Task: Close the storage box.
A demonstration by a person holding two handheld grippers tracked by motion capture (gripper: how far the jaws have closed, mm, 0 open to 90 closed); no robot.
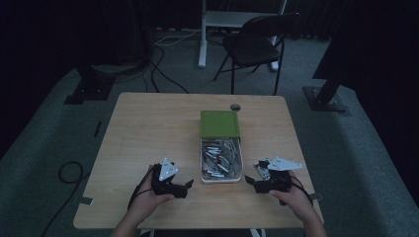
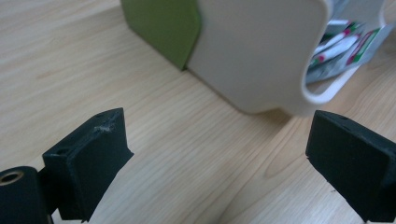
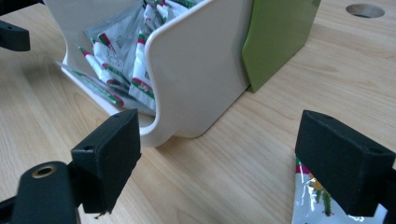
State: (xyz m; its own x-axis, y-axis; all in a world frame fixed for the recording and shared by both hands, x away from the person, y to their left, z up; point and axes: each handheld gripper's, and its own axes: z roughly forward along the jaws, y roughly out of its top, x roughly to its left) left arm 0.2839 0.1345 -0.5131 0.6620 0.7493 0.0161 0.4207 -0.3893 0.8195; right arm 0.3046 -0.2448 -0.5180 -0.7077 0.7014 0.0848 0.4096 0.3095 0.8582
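Black rubber-padded jaws of the right gripper stand wide apart in the right gripper view, holding nothing. One silver foil sachet with red and green print lies flat on the pale wooden table just under the right-hand jaw. In the high view that loose sachet sits beside the right gripper, just off the box's near right corner.

The left gripper is equally open and empty, its jaws aimed at the near left corner of the cream plastic box with a green lid section. In the high view it rests low on the table, left of the box.

The work appears to be at the picking stage: a sachet is out of the box and neither gripper has hold of anything. The next move likely calls for the right gripper to tip down over the loose sachet and close on its edge, since a thin flat packet on wood gives little to bite on.

The box stands mid-table between the two grippers. Its far half is covered in green; its near half is open and scooped low at the front. It is crowded with sachets of the same kind, lying jumbled and overlapping.
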